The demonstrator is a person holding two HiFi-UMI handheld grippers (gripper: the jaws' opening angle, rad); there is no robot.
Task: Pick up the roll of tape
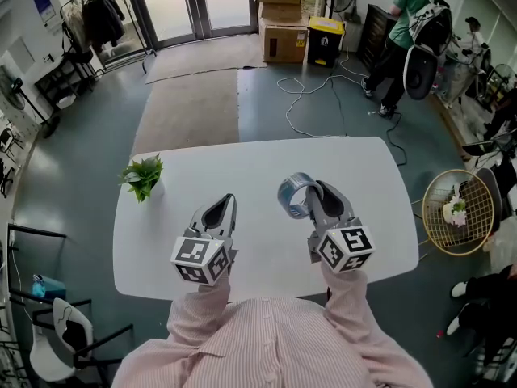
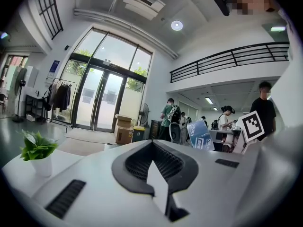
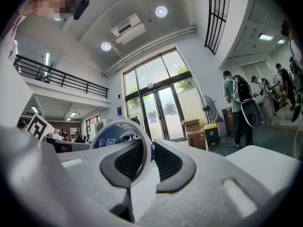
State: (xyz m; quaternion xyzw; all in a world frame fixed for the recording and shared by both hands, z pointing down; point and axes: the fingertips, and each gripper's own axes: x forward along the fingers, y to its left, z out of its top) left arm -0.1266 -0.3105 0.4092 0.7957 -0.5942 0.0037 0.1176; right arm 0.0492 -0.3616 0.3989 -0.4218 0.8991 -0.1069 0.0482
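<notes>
blue-printed roll of tape [image 1: 296, 194] pinched in my right tongs [image 1: 311, 196], over the far-right part of the white table [image 1: 242, 168]

i'd judge the roll light and fairly stiff, a thin ring that could squash or twist if squeezed hard, and slick on its printed face. the wall is the place to hold it, one jaw inside the hole and one outside. that is how my right tongs have it: narrowed to about the wall's thickness, ribbed pads pressing it from both sides, the ring upright at the jaw tips and apparently off the table. my left tongs [image 1: 223, 208] are closed on nothing, held well apart from the roll.
</notes>
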